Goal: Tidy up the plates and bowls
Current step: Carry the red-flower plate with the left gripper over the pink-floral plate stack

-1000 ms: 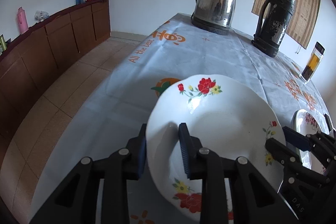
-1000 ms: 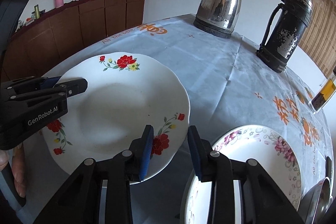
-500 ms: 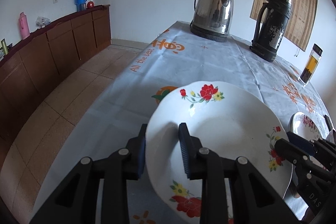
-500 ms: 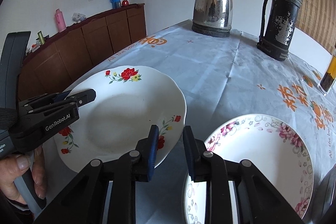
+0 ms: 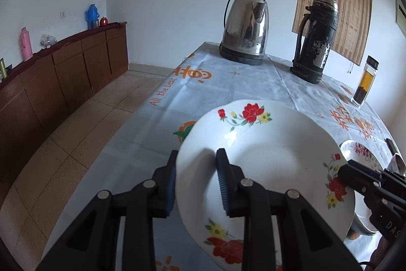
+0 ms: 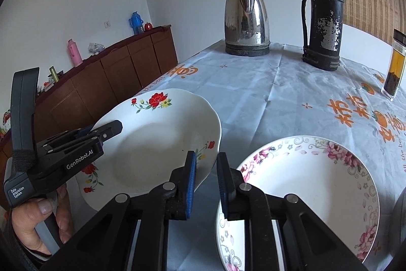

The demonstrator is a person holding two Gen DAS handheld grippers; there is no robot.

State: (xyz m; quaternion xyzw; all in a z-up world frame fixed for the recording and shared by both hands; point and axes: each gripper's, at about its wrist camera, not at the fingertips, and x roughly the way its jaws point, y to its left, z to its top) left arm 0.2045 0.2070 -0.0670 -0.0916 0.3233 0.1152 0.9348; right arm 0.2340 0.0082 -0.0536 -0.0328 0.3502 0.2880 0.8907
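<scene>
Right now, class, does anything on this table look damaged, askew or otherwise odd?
Yes. The dark flask at the far end is badly worn: its coating has flaked off in pale patches. The red-flowered plate is tilted off the tablecloth, clamped at its rim by the left gripper. Nothing looks spilled or broken.

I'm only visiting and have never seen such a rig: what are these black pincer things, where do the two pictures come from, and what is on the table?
No robot here: a person holds a two-finger gripper in each hand, and each carries a wide-angle camera looking along its fingers. One picture is the left gripper's view, the other the right gripper's.

The left gripper is shut on the rim of a white plate with red flowers, lifted and tilted. The right gripper's jaws are closing, with nothing clearly between them; that plate's edge is just beside them.

On the white tablecloth with orange print lie a white plate with pink flowers, a steel electric kettle, a worn black flask and a clear bottle of amber tea.
</scene>
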